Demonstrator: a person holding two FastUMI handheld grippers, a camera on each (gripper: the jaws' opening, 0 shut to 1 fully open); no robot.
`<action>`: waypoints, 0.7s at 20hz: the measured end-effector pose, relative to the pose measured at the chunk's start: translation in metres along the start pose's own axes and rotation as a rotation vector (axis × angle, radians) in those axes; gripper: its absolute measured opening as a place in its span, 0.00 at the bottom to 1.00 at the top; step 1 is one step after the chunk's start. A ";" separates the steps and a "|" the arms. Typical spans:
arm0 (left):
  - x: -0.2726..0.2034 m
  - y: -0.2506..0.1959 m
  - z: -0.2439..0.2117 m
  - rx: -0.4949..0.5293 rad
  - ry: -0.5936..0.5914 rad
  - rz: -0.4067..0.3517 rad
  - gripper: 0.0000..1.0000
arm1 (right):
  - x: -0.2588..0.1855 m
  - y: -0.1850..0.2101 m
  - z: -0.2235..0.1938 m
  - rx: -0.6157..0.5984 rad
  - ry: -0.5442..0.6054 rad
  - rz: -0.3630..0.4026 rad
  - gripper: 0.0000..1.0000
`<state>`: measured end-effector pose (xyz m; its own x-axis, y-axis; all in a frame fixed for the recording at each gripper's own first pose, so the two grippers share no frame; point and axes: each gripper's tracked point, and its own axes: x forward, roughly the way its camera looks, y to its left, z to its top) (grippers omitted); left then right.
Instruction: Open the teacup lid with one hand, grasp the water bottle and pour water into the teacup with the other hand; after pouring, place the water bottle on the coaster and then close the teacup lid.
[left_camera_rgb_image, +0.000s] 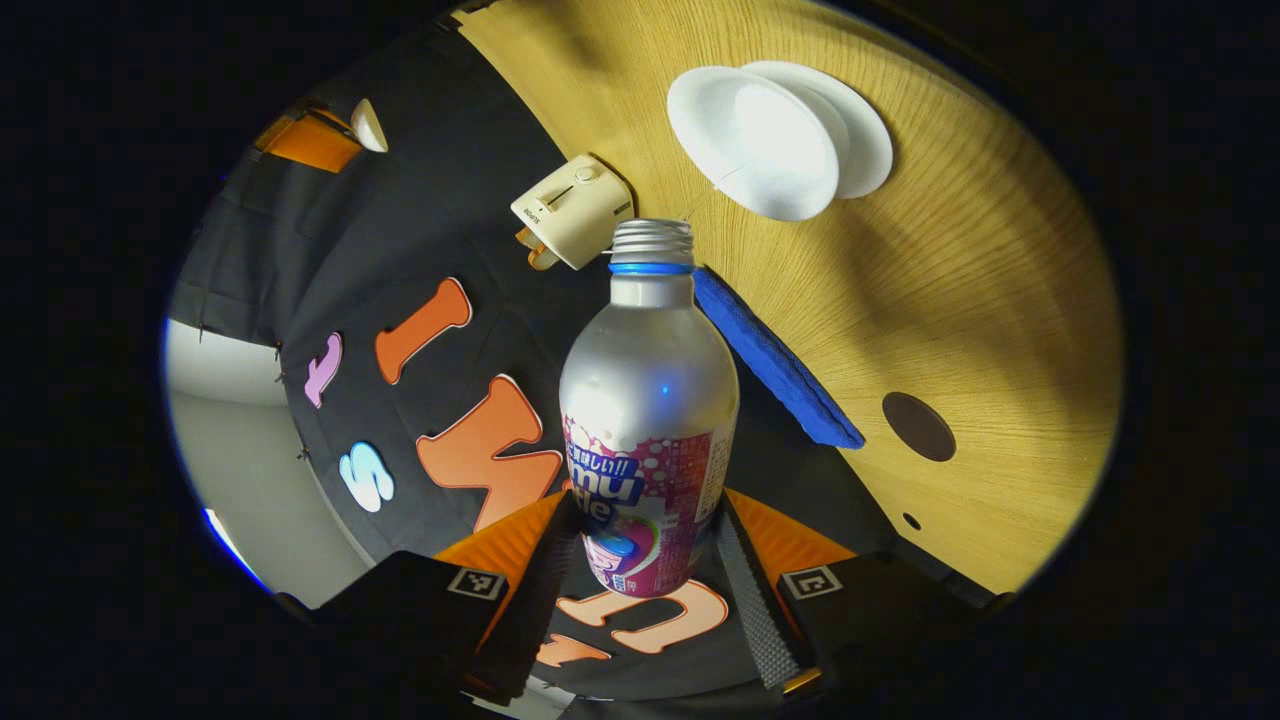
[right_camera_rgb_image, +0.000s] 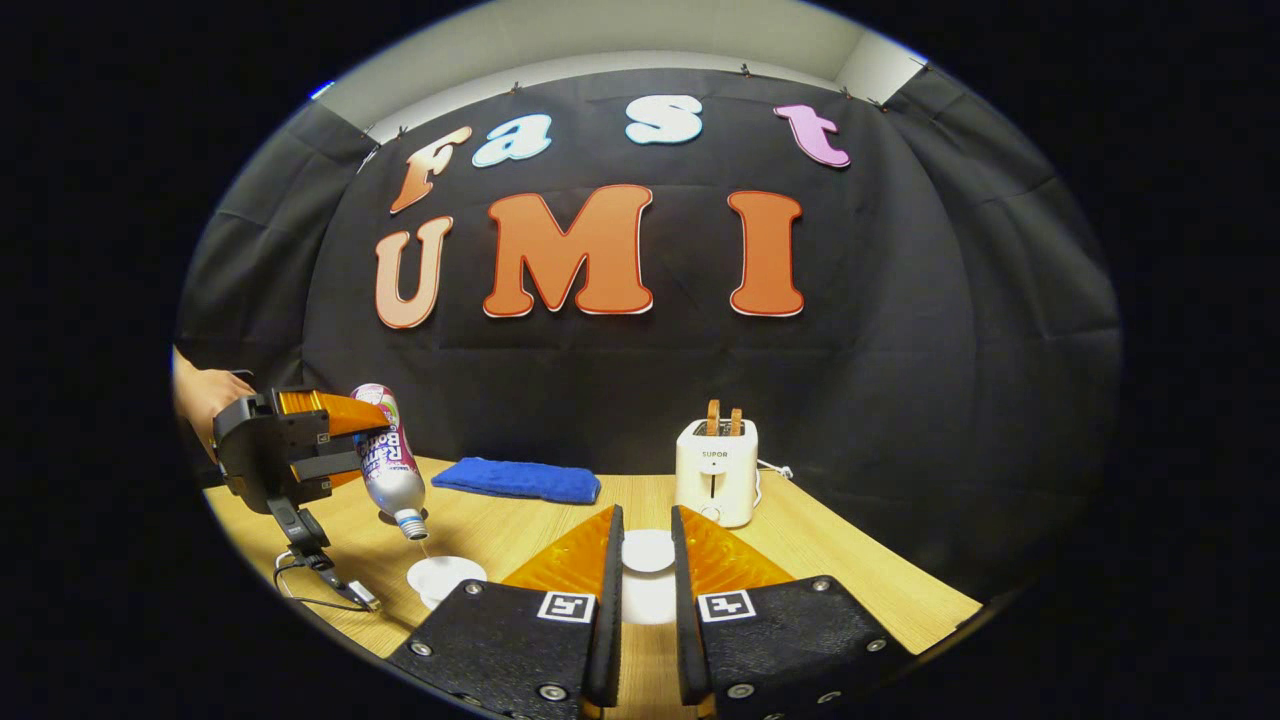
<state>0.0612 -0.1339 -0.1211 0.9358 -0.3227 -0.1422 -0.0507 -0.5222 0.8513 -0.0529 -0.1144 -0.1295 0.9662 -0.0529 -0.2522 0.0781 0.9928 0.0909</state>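
Note:
My left gripper (left_camera_rgb_image: 640, 520) is shut on the lower body of the silver water bottle (left_camera_rgb_image: 648, 400), which has a pink label and an uncapped threaded mouth. In the right gripper view the same bottle (right_camera_rgb_image: 390, 465) is tipped mouth down just above the open white teacup (right_camera_rgb_image: 445, 577), with the left gripper (right_camera_rgb_image: 375, 440) and a hand (right_camera_rgb_image: 205, 395) behind it. The teacup (left_camera_rgb_image: 770, 140) stands on its saucer. My right gripper (right_camera_rgb_image: 647, 518) holds the white teacup lid (right_camera_rgb_image: 648, 550) between its fingers, above the table. A dark round coaster (left_camera_rgb_image: 918, 426) lies on the wooden table (left_camera_rgb_image: 1000, 300).
A folded blue cloth (right_camera_rgb_image: 518, 479) lies at the back of the table by the black wall. A cream toaster (right_camera_rgb_image: 716, 470) with two slices in it stands to the cloth's right. A cable with a small plug (right_camera_rgb_image: 325, 580) trails below the left gripper.

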 end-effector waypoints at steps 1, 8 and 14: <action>-0.001 -0.001 0.000 -0.006 0.001 0.006 0.85 | 0.001 0.003 0.001 -0.007 0.001 0.003 0.24; -0.008 0.006 -0.005 -0.084 0.010 0.066 0.85 | 0.003 0.023 0.005 -0.035 -0.001 0.037 0.24; -0.012 0.014 -0.014 -0.277 0.024 0.139 0.81 | 0.009 0.043 0.000 -0.059 0.023 0.070 0.24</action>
<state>0.0547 -0.1262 -0.1006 0.9347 -0.3554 -0.0054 -0.0850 -0.2384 0.9674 -0.0411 -0.0721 -0.1278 0.9628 0.0183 -0.2697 -0.0044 0.9986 0.0521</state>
